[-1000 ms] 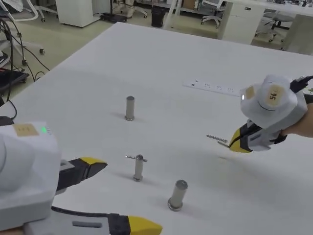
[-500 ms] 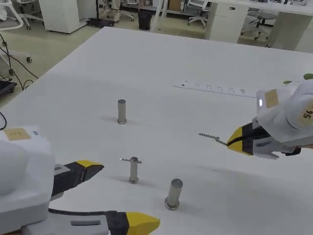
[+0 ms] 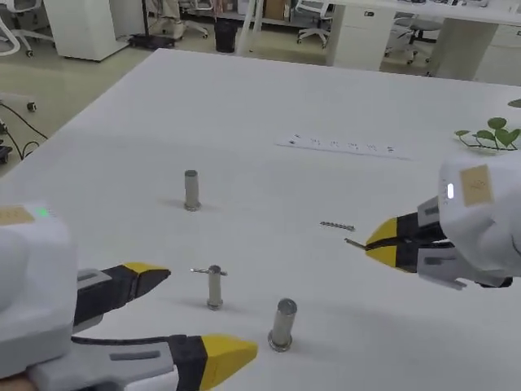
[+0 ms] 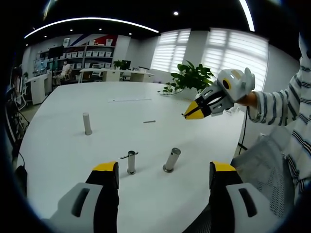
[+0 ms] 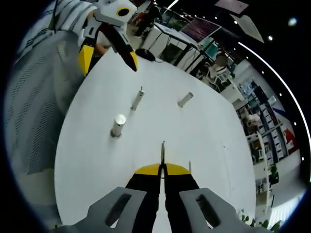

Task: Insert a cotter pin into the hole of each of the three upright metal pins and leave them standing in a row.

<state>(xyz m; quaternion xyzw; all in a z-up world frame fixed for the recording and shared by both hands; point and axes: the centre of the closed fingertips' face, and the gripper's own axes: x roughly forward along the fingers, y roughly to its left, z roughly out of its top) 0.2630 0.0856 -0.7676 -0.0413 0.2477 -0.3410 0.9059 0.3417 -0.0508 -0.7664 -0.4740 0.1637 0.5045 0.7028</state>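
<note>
Now, your main risk is the grip itself. Your right gripper has its yellow-tipped jaws pinched together on just the tail of a thin grey metal cotter pin, which sticks straight out ahead of the tips. Held by so little, it could swivel or slip the moment it meets the rim of a hole.

Worse, nothing is braced. The near grey steel cylinder pin and the far grey steel cylinder pin stand free on the white table, neither with anything through it, so an off-line push would likely topple one. The middle steel pin already carries a cotter pin across its top. It stands just ahead of your left gripper, so a careless sweep there could knock it over. A spare cotter pin lies loose on the table between the far pin and your right gripper.

Your right gripper is held above the table to the right of the row, pointing left toward it. Your left gripper sits low at the near left, jaws spread wide and holding nothing.
</note>
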